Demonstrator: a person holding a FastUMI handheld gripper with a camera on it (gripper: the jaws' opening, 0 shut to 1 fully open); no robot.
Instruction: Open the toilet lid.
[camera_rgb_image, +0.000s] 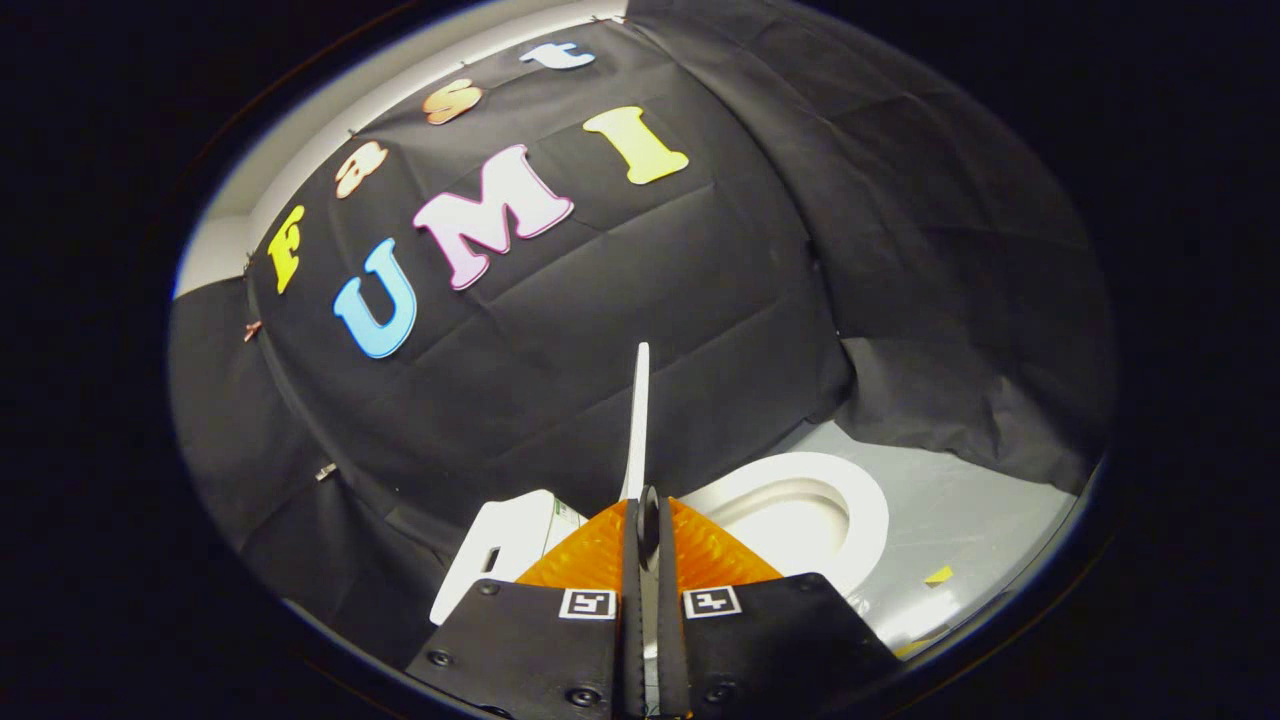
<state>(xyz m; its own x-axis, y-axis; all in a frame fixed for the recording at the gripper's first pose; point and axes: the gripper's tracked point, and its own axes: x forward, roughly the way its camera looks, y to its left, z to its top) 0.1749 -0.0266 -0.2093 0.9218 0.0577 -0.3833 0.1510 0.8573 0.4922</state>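
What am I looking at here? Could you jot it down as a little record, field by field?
Setting: booth hung with black cloth, pale floor
Toilet seat: white ring, uncovered, bowl open, beyond the fingers
Toilet lid: raised, seen edge-on, rising from between the fingers
Tank: white, behind the lid
Gripper: fingers closed on the lid's thin edge
Task state: lid looks lifted, not yet released

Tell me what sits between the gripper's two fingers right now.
In the gripper view, the raised toilet lid, seen edge-on, runs into the gripper; both fingers close on it.
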